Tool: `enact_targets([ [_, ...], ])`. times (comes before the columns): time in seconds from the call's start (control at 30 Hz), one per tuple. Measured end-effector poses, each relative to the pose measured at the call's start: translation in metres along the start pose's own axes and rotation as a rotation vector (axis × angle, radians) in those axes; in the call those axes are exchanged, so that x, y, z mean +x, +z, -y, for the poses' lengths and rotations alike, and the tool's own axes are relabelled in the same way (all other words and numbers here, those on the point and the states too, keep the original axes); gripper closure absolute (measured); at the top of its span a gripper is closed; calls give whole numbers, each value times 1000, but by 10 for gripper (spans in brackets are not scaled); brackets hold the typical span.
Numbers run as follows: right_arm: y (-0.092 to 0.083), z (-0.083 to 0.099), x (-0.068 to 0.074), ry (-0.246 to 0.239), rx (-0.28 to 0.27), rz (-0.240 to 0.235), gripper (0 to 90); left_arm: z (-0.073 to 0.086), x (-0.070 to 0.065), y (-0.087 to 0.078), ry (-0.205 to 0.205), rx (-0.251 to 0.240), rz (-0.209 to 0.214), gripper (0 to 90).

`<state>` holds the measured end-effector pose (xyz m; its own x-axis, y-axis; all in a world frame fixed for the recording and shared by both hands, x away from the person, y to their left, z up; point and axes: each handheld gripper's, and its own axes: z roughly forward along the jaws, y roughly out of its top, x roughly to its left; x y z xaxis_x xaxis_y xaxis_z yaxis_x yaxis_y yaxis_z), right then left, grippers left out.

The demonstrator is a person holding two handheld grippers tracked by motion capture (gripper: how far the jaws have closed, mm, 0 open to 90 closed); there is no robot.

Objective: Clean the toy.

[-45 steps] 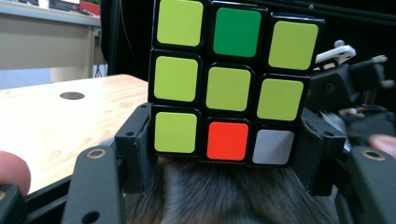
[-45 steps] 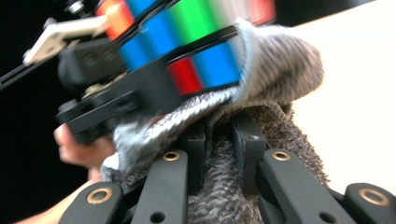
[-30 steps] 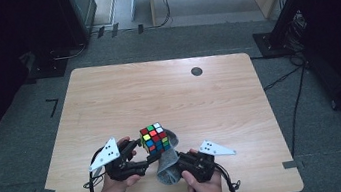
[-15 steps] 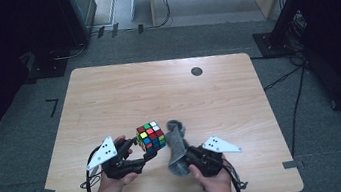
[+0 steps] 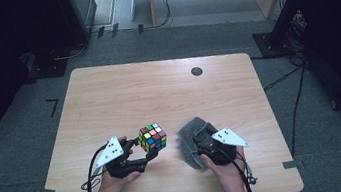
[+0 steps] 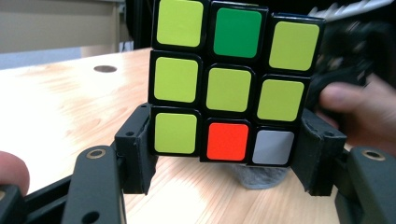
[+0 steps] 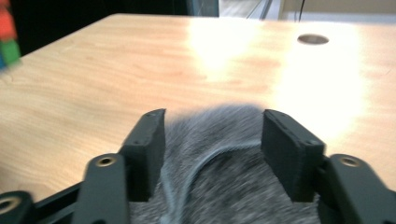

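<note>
A scrambled Rubik's cube (image 5: 152, 137) hangs just above the wooden table (image 5: 158, 92), with my left gripper (image 5: 147, 150) shut on its lower layer. In the left gripper view the cube (image 6: 229, 84) shows a mostly yellow face, and both pads of the left gripper (image 6: 229, 144) press its sides. To the right, a grey fuzzy cloth (image 5: 188, 146) lies bunched on the table. My right gripper (image 5: 200, 134) has just been opening its jaws. The cloth (image 7: 219, 186) lies loose between the spread jaws of the right gripper (image 7: 215, 130).
A round cable hole (image 5: 197, 71) sits near the table's far edge and also appears as the hole (image 7: 313, 39) in the right gripper view. Dark equipment and cables stand on the floor around the table.
The right gripper has pulled the cloth away from the cube to the right, and its jaws have spread apart. The cloth has slumped onto the table. The left gripper holds the cube as before.
</note>
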<state>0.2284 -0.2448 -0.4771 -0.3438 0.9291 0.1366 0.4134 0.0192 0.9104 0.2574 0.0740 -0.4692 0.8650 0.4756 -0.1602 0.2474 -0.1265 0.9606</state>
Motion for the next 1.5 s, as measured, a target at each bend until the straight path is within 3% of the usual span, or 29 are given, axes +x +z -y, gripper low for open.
enact_targets([
  [0.1,-9,-10,3,8,-43,-16,356,1,-1,1,16,14,-11,345],
  [0.17,-15,-18,9,35,-76,-58,345,2,-3,2,30,21,-14,345],
  [0.27,-23,-29,24,81,-111,-172,320,3,-5,5,45,34,-15,345],
  [0.4,-30,-43,47,146,-74,-322,267,6,-13,11,95,63,-23,345],
  [0.47,-30,-45,58,157,-49,-353,222,7,-18,14,119,68,-29,345],
  [0.57,-25,-42,69,154,-6,-337,137,7,-27,16,157,62,-40,345],
  [0.73,-14,-34,81,148,54,-296,116,8,-41,22,222,60,-57,344],
  [0.87,-10,-27,84,156,55,-262,263,8,-47,23,236,49,-52,344],
  [0.97,-12,-25,82,176,34,-286,334,8,-48,23,243,42,-65,343],
  [1.07,-14,-25,83,155,37,-269,345,8,-49,25,239,55,-64,336],
  [1.3,-14,-24,93,70,67,-212,346,4,-59,30,307,80,-144,210],
  [1.37,-13,-23,97,51,81,-206,346,3,-64,30,326,74,-136,219],
  [1.43,-12,-21,100,36,89,-198,346,2,-67,30,356,80,-162,237],
  [1.5,-12,-20,101,28,98,-190,346,1,-66,31,349,91,-164,289],
])
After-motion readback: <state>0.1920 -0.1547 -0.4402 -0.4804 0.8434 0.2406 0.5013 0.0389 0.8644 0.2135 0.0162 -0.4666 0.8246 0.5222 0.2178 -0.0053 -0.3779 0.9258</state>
